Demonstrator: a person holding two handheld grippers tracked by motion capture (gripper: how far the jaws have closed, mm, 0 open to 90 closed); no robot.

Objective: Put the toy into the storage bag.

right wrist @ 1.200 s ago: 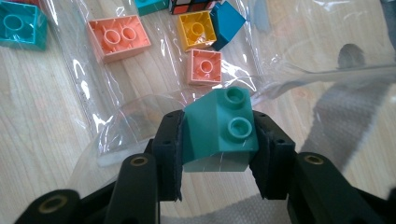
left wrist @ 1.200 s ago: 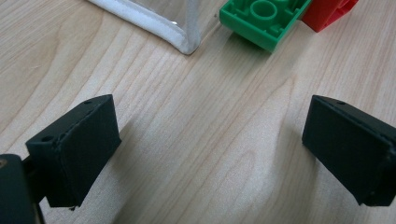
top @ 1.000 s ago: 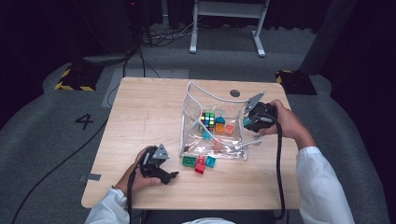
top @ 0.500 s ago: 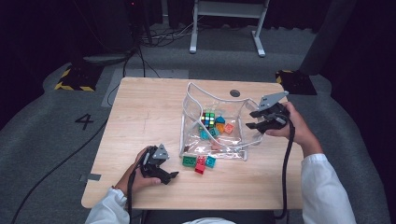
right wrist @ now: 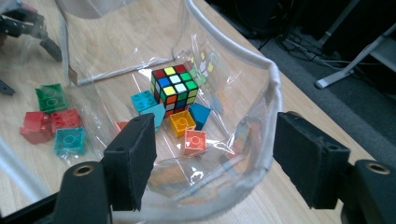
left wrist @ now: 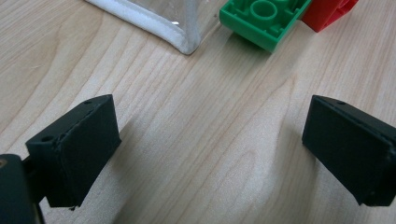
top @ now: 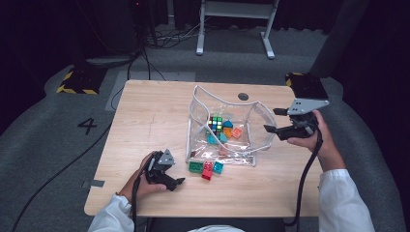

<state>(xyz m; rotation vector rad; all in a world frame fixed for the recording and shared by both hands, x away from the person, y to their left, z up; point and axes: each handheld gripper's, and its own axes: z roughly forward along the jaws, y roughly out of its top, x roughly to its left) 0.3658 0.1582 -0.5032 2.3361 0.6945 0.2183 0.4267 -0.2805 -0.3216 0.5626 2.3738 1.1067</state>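
Tongs in both your hands, left [top: 175, 182] and right [top: 275, 120], stand released and empty, the right having just opened beside the clear soft plastic pouch [top: 254, 137] mid-frame on the table [top: 145, 121]; it's light, floppy, slippery, so pinch its white piped rim [right wrist: 273, 81].

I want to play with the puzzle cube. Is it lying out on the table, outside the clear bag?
No, the puzzle cube sits inside the clear bag, among small building bricks.

A dim room with grey carpet [top: 58, 145], black cables [top: 159, 41] and a white stand [top: 234, 9] beyond.
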